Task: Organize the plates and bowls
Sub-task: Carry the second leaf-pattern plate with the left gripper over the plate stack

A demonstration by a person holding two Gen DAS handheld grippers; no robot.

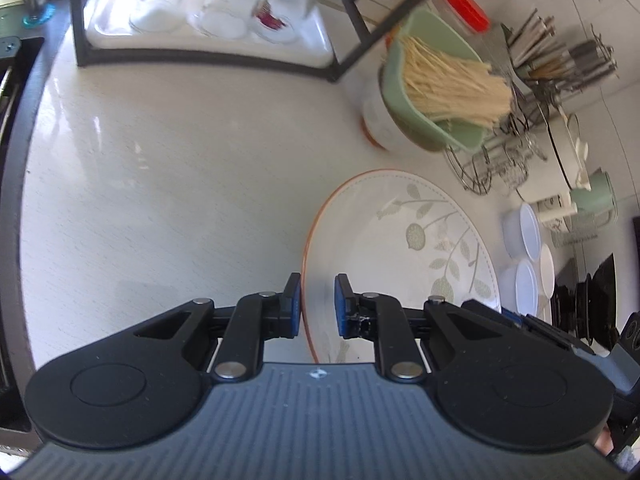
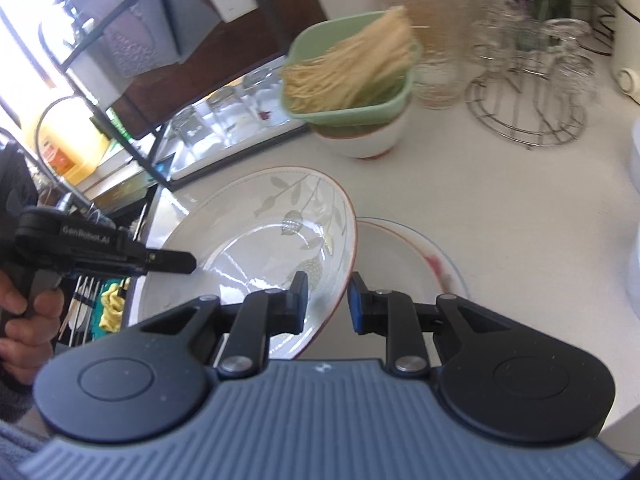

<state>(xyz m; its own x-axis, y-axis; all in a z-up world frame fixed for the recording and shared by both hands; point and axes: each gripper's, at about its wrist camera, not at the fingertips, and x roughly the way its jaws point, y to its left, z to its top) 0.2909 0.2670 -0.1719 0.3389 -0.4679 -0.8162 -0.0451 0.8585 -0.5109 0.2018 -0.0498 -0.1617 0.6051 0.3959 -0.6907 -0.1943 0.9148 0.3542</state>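
Note:
A large white plate with a leaf pattern and a brown rim (image 1: 404, 240) is held tilted above the counter. My left gripper (image 1: 317, 304) straddles its rim with jaws slightly apart; whether the pads touch it is unclear. My right gripper (image 2: 327, 302) straddles the opposite rim of the same plate (image 2: 260, 236), jaws also apart. The left gripper (image 2: 176, 261) shows at the plate's far edge in the right wrist view. A second plate (image 2: 404, 260) with a red smear lies flat on the counter under the tilted one.
A green bowl of dry noodles (image 2: 352, 76) sits on a white bowl (image 2: 368, 140). A red-lidded jar (image 2: 416, 32), wire glass rack (image 2: 528, 116) and a black shelf frame with a tray of glasses (image 1: 208, 24) stand behind. Small white bowls (image 1: 524, 240) stand right.

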